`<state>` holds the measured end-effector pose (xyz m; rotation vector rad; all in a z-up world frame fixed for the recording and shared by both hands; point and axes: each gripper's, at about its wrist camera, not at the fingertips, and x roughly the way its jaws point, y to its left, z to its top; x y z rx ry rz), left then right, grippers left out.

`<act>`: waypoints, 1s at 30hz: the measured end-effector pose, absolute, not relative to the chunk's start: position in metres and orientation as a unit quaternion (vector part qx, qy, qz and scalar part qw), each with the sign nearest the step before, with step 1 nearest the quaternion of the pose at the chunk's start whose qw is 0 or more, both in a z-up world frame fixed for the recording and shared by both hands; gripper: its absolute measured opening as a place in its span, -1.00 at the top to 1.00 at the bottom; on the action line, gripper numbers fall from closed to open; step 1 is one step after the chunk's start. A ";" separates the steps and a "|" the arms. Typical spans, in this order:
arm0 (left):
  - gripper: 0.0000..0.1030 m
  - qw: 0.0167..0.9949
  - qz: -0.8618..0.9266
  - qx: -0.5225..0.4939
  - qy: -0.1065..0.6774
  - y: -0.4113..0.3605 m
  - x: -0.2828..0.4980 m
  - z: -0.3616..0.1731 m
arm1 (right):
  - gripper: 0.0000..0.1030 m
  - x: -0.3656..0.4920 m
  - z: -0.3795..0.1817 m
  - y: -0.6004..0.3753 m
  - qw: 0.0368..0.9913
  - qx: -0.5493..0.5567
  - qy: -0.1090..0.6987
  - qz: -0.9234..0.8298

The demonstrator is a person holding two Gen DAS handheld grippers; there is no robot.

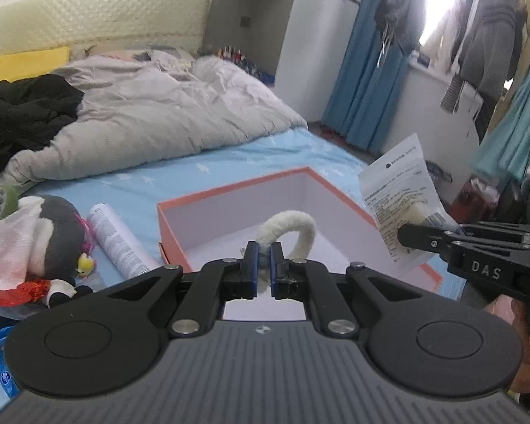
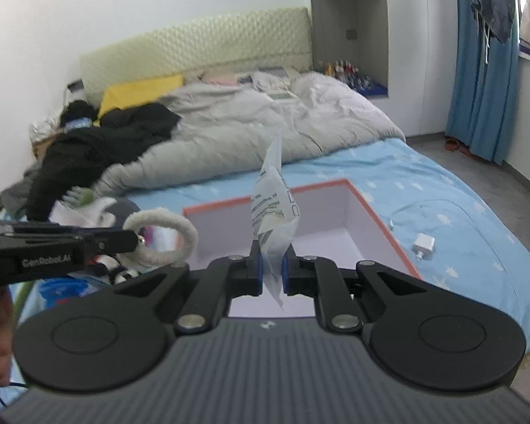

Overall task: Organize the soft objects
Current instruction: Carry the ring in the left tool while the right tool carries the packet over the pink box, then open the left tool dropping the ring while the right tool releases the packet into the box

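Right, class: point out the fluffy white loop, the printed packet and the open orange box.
fluffy white loop (image 1: 293, 219): left wrist view, top of its arch.
printed packet (image 2: 272, 208): right wrist view, its printed middle.
open orange box (image 1: 229, 187): left wrist view, far orange rim.

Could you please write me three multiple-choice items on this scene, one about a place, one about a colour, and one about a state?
1. Where does the stuffed penguin toy lie?
A. inside the box
B. on the blue sheet to the left of the box
C. on the grey duvet

2. What colour is the outside of the open box?
A. orange
B. green
C. black

3. How does the left gripper stand?
A. wide open and empty
B. shut on the white fluffy ring
C. shut on the printed packet

Answers:
1 B: the toy rests on the sheet left of the box, beside a rolled paper.
2 A: its rim and outer walls are orange and its inside is white.
3 B: its blue pads pinch the ring; the right gripper grips the packet.
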<state>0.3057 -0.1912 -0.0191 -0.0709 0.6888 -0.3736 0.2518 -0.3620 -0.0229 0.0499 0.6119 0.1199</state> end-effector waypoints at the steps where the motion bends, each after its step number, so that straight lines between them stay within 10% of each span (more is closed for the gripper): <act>1: 0.85 0.922 -0.181 -0.030 0.340 -0.196 0.309 -0.021 | 0.74 0.255 -0.026 -0.365 0.950 0.021 0.306 0.055; 22: 0.79 0.879 -0.184 -0.008 0.440 -0.238 0.351 -0.087 | 0.69 0.279 -0.108 -0.401 0.909 0.041 0.415 0.008; 26: 0.48 0.880 -0.178 -0.002 0.440 -0.235 0.350 -0.087 | 0.20 0.277 -0.108 -0.404 0.908 0.050 0.416 0.002; 30: 0.32 0.886 -0.181 -0.007 0.427 -0.230 0.344 -0.078 | 0.20 0.273 -0.099 -0.403 0.915 0.055 0.401 0.008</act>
